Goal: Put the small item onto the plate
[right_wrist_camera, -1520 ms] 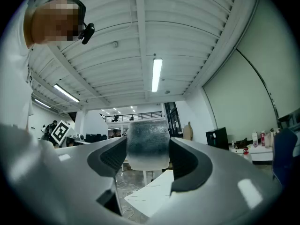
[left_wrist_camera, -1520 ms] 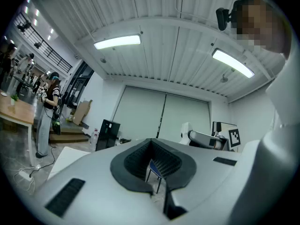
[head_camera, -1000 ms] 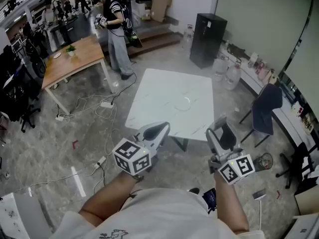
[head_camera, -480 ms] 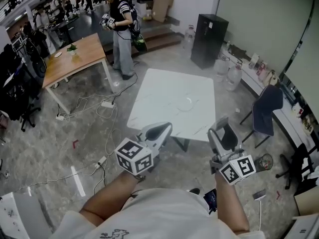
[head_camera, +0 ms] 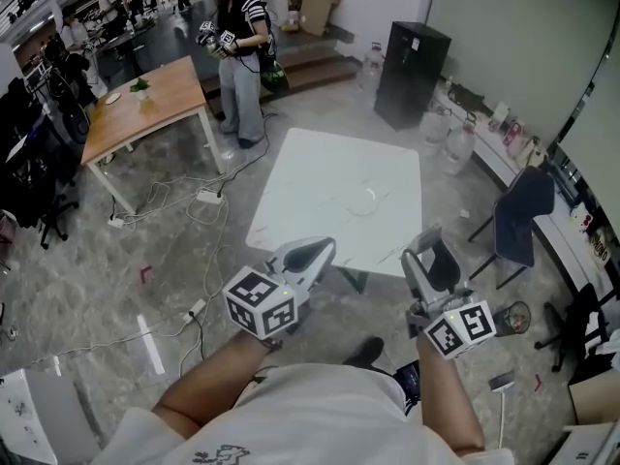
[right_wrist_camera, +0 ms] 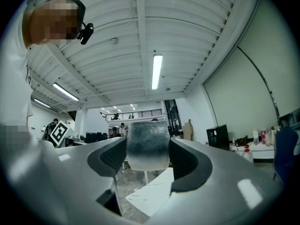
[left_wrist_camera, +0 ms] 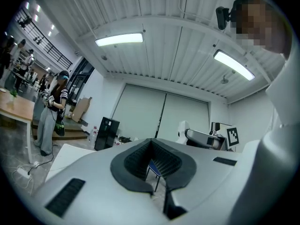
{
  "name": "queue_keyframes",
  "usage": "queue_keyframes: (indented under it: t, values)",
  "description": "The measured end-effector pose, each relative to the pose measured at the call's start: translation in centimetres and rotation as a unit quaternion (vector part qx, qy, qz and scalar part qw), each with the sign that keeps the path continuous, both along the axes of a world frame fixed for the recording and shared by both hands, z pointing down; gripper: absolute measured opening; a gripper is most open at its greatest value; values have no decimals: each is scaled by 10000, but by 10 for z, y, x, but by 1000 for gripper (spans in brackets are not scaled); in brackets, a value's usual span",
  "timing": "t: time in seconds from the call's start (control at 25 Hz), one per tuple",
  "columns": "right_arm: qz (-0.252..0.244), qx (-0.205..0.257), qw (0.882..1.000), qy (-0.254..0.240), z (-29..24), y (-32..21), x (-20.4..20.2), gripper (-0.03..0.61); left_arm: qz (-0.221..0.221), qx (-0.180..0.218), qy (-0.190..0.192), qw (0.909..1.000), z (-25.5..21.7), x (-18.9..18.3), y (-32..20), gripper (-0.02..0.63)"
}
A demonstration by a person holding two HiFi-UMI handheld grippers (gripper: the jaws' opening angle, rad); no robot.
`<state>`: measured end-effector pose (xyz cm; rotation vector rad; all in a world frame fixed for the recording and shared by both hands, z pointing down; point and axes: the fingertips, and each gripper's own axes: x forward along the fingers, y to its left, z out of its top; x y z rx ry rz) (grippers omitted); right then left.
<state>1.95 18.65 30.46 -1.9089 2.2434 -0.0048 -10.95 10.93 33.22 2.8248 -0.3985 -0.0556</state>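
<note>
A clear round plate (head_camera: 372,202) lies on the white square table (head_camera: 310,187) ahead of me in the head view. My right gripper (head_camera: 433,259) hovers short of the table's near right corner. In the right gripper view it (right_wrist_camera: 148,150) is shut on the small item (right_wrist_camera: 148,144), a frosted grey cylinder squeezed between both pads. My left gripper (head_camera: 308,253) is held short of the near table edge. Its jaws stand shut with nothing between them (left_wrist_camera: 157,184). Both grippers tilt upward, so their own views mostly show ceiling.
A blue chair (head_camera: 518,216) stands right of the table, with a black cabinet (head_camera: 412,61) and water bottles (head_camera: 455,143) behind it. At far left are a wooden table (head_camera: 145,105), a standing person (head_camera: 240,56) and floor cables (head_camera: 194,201).
Both grippers have hardly moved. The view has shifted slightly, the person in the background has stepped further away, and a shoe now shows under me.
</note>
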Motion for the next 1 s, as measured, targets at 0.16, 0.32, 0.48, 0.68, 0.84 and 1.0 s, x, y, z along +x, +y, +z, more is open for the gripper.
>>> queue_keyframes:
  t: [0.16, 0.32, 0.48, 0.68, 0.84, 1.0]
  values:
    - [-123, -59, 9999, 21, 9, -22, 22, 272, -81, -2, -62, 9999, 6, 21, -16, 6]
    - [-306, -79, 9995, -57, 15, -52, 55, 272, -242, -31, -116, 9996, 9, 52, -39, 5]
    - [-530, -47, 9986, -42, 15, -85, 91, 272, -416, -16, -138, 9990, 9, 89, -65, 6]
    - [-882, -97, 9961, 12, 12, -128, 142, 272, -661, -60, -98, 9977, 7, 144, -97, 6]
    - [-1166, -204, 9930, 65, 14, -157, 178, 272, -863, -155, -24, 9961, 10, 181, -121, 6]
    - [-1445, -338, 9888, 141, 27, -178, 200, 272, -1083, -232, -42, 9938, 20, 203, -138, 6]
